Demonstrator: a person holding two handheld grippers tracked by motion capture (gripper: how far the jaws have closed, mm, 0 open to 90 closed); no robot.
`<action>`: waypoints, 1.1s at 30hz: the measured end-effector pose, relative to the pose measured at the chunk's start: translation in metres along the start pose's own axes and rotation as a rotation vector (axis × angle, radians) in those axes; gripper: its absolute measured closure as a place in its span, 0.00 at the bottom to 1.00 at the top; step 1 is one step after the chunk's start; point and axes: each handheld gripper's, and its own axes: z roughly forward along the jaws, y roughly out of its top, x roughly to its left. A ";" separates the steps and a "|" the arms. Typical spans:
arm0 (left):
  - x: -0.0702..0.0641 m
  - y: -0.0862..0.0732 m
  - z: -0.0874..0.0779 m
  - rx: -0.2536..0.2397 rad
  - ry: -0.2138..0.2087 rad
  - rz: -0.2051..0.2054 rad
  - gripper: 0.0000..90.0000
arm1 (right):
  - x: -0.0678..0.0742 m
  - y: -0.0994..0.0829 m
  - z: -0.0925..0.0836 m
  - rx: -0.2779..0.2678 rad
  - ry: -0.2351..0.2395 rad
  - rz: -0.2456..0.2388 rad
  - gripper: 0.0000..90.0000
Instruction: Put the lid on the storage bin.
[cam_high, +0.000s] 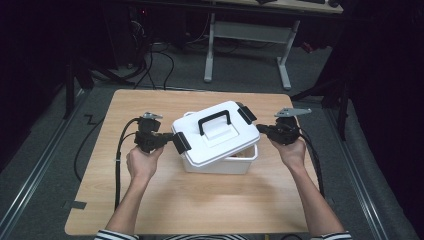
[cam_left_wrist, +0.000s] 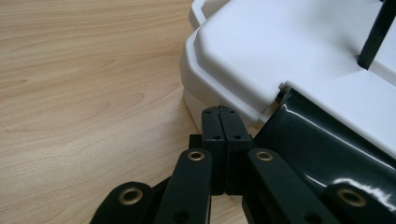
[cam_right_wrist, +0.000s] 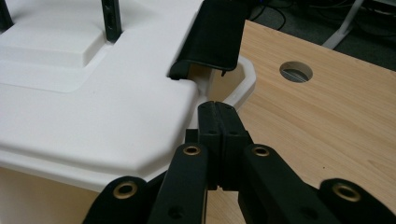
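White plastic lidded storage box (cam_high: 220, 150), black latches: left gripper (cam_left_wrist: 219, 122) and right gripper (cam_right_wrist: 218, 122), jaws closed empty, should lift lid (cam_high: 216, 131) edges evenly.

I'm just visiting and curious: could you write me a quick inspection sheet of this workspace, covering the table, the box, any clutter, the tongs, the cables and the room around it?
Surface: light wooden table, with a round hole in the top.
Job's things: white box; its white lid, with a black handle, sits askew on it; black latches at both ends are flipped up.
Clutter: nothing seen.
Tongs: left tongs shut, at the lid's left edge; right tongs shut, at the lid's right edge; nothing between the jaws.
Cables: a black cable trails from each tool.
Surroundings: dark room, grey floor, white desk legs behind.
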 end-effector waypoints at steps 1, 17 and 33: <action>-0.001 0.002 0.000 0.005 0.004 0.005 1.00 | 0.001 0.000 -0.001 0.001 -0.004 0.002 1.00; 0.004 0.021 0.009 0.022 0.017 -0.016 1.00 | 0.011 -0.008 -0.013 -0.008 -0.013 -0.018 1.00; 0.006 0.038 0.019 0.038 0.031 0.005 1.00 | 0.020 -0.009 -0.015 -0.003 -0.018 -0.029 1.00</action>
